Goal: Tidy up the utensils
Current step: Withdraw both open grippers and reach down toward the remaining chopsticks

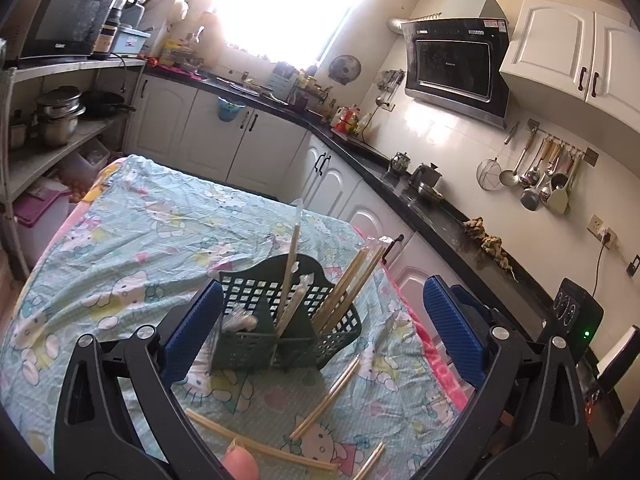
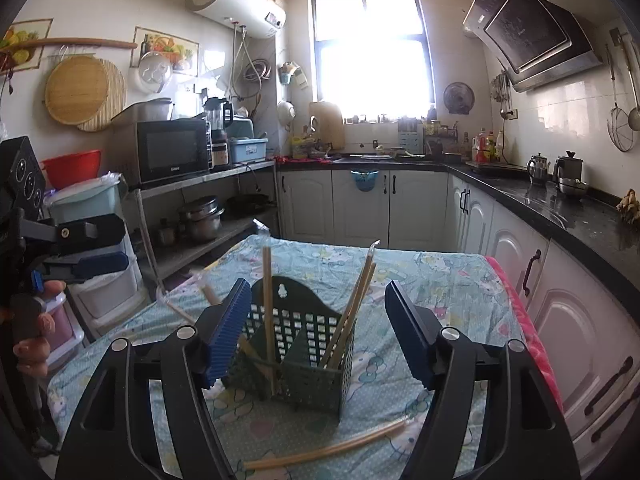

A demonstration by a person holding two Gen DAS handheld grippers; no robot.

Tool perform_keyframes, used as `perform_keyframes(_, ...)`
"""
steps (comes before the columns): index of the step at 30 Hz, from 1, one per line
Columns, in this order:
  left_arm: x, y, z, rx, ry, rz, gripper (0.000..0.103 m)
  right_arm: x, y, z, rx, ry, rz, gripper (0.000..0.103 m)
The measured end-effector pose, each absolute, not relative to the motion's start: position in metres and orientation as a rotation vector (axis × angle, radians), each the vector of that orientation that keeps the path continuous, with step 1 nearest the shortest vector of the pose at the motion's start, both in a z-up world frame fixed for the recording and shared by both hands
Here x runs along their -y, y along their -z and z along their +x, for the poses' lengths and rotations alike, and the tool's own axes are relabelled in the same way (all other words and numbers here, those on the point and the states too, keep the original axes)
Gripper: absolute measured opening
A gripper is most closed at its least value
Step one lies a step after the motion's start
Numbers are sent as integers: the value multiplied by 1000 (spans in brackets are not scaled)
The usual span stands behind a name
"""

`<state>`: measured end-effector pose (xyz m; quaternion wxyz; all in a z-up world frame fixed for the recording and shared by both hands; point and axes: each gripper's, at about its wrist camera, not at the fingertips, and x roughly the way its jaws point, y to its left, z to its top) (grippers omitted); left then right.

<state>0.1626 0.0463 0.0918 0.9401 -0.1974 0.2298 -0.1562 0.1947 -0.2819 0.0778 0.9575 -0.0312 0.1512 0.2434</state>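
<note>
Both hand-held grippers are standing open with nothing between their blue pads: the left hand-held gripper [image 1: 322,330] is spread wide, the right hand-held gripper [image 2: 318,334] a little narrower. Each is pointing at the dark green utensil caddy [image 1: 288,320], which is sitting upright on the bench [image 1: 120,240] under a cartoon-print cloth. Wrapped chopsticks [image 1: 348,292] are leaning in its right compartment, another pair [image 1: 290,272] is standing near the middle divider, and what may be white plastic cutlery is lying in the left compartment. Loose chopsticks [image 1: 324,396] are lying on the cloth in front of the caddy. A fingertip [image 1: 240,464] is showing at the lower edge.
</note>
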Motion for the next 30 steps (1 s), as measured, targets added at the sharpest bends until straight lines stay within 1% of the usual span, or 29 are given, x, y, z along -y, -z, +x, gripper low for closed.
perform_keyframes(30,-68,-30,132,-622,239,-416,92,257,-19,126,-450,-628,-273,68)
